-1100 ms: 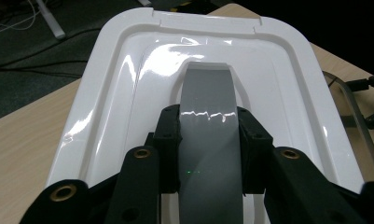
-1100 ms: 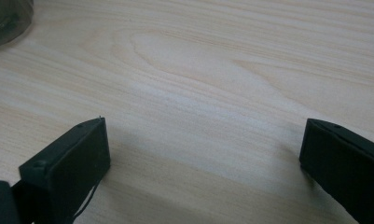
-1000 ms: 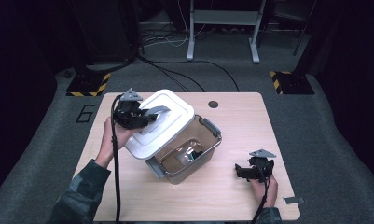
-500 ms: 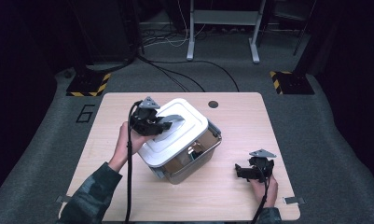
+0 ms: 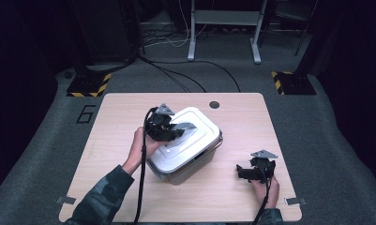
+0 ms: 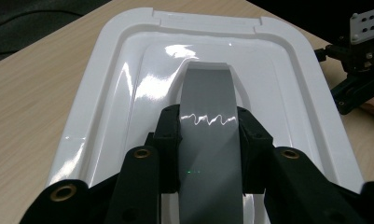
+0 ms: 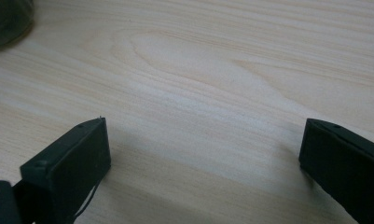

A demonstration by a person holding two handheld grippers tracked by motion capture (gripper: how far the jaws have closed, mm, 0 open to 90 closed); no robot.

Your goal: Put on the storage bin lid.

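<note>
Lid [image 5: 188, 138] of white plastic now covers the grey storage bin [image 5: 195, 161] mid-worktop [image 5: 110, 122], hiding its contents; whether it is seated flush is unclear. Left gripper [image 5: 174, 131], forearm angled in from below, has fingers [image 6: 168, 140] clamped on the lid's grey handle [image 6: 208, 107]. Right gripper [image 5: 244, 171] rests low near the worktop's right edge, fingers [image 7: 72, 154] spread wide, empty.

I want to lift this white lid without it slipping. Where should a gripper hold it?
Grip the grey handle arching over the middle of the white lid, from above, one jaw on each side edge. It stands raised and narrow, as the left gripper clamps it now.
</note>
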